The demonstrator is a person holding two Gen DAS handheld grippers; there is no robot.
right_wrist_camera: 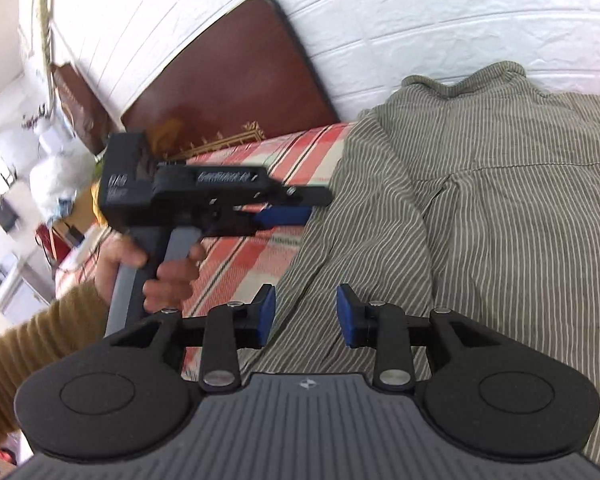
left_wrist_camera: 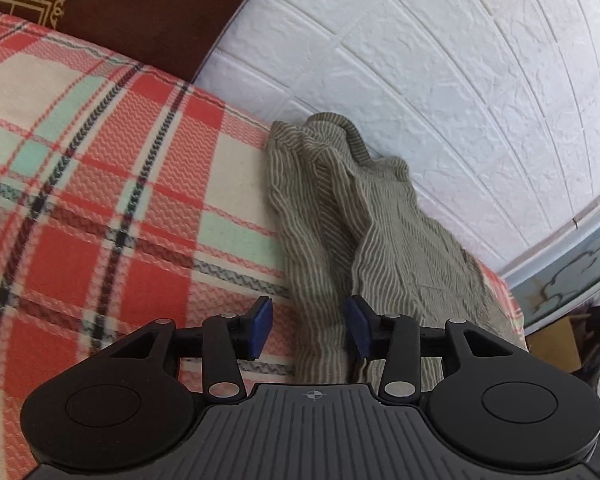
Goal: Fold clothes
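Observation:
An olive shirt with thin white stripes (left_wrist_camera: pixel 380 240) lies crumpled along the wall side of the bed, its collar toward the wall. My left gripper (left_wrist_camera: pixel 310 328) is open; its blue pads (left_wrist_camera: pixel 262 326) stand apart over the shirt's left edge, one over the blanket and one over the cloth. In the right wrist view the same shirt (right_wrist_camera: pixel 480 200) spreads wide. My right gripper (right_wrist_camera: pixel 307 316) is open just above a fold near the shirt's left side, with no cloth pinched. The left gripper (right_wrist_camera: pixel 300 206) shows there too, held by a hand (right_wrist_camera: pixel 168 276), its tips at the shirt's left border.
A red, cream and mint plaid blanket (left_wrist_camera: pixel 100 200) covers the bed. A brown headboard (left_wrist_camera: pixel 140 12) with gold trim stands at its end, against a white brick-pattern wall (left_wrist_camera: pixel 420 60). A mustard sleeve (right_wrist_camera: pixel 20 340) enters from the left. Room clutter lies beyond the bed's left side.

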